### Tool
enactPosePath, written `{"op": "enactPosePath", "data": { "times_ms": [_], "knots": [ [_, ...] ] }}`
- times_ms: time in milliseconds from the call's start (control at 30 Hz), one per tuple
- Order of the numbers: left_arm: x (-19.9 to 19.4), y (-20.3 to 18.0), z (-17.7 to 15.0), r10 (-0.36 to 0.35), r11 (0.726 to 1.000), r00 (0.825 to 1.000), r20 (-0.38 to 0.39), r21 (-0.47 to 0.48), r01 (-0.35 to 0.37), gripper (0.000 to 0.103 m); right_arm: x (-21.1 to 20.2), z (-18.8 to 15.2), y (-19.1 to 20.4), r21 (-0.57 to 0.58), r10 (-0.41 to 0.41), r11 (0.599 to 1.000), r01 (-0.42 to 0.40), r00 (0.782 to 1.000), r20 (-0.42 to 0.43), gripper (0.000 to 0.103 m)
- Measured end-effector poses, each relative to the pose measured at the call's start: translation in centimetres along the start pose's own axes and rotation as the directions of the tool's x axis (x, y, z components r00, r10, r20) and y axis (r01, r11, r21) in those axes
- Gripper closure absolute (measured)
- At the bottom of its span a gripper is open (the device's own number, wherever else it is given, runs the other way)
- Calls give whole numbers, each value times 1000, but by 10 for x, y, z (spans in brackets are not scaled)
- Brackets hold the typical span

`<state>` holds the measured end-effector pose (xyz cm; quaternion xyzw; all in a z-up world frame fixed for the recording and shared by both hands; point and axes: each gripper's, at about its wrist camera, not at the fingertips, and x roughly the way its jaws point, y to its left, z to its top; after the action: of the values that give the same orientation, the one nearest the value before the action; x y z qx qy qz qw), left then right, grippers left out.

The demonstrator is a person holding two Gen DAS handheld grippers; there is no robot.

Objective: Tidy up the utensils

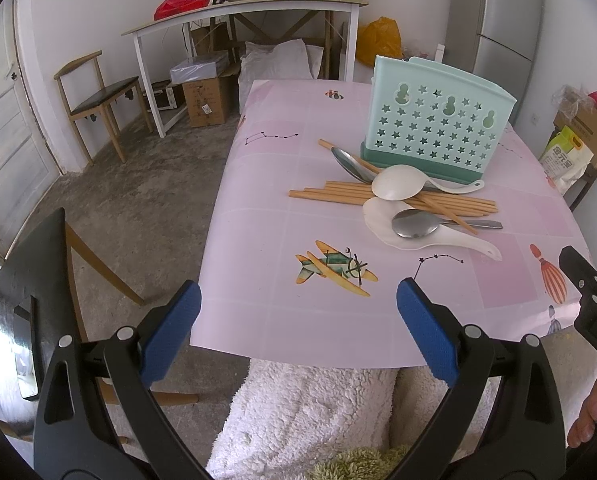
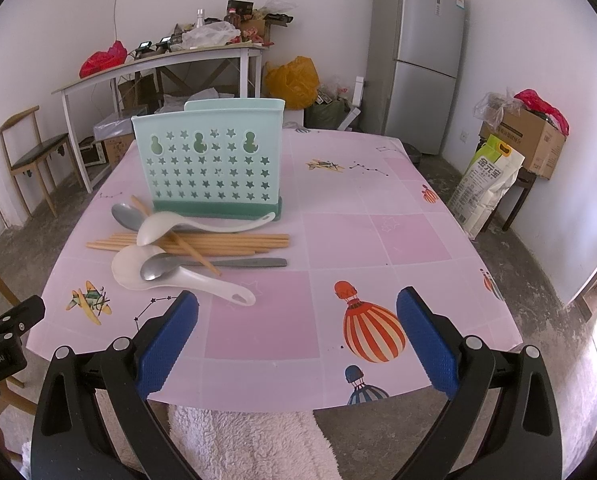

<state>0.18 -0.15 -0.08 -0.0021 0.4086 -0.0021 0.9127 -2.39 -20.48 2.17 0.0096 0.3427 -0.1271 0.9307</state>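
A mint-green utensil holder [image 1: 438, 120] [image 2: 210, 160] with star holes stands upright on the pink table [image 1: 298, 320] [image 2: 338, 240]. In front of it lies a pile: several wooden chopsticks [image 1: 338, 193] [image 2: 238, 242], two white plastic spoons [image 1: 398, 182] [image 2: 178, 226] and two metal spoons [image 1: 414, 225] [image 2: 158, 268]. My left gripper [image 1: 298, 300] is open and empty at the table's near edge, left of the pile. My right gripper [image 2: 298, 308] is open and empty over the near edge, right of the pile.
A wooden chair [image 1: 94, 100] and a cluttered white desk [image 1: 250, 12] stand behind the table. A grey fridge [image 2: 418, 56], a rice bag [image 2: 486, 184] and a cardboard box [image 2: 526, 140] are at the right. A black chair back [image 1: 30, 280] is at my left.
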Motion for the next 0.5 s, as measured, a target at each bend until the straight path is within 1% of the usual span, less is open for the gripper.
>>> {"op": "enactPosePath", "data": {
  "times_ms": [500],
  "knots": [
    [0,2,0,6,1000,1000,3,2,-6,8,0,0,0,0,1,1000,-1,1000,0,6]
  ]
}}
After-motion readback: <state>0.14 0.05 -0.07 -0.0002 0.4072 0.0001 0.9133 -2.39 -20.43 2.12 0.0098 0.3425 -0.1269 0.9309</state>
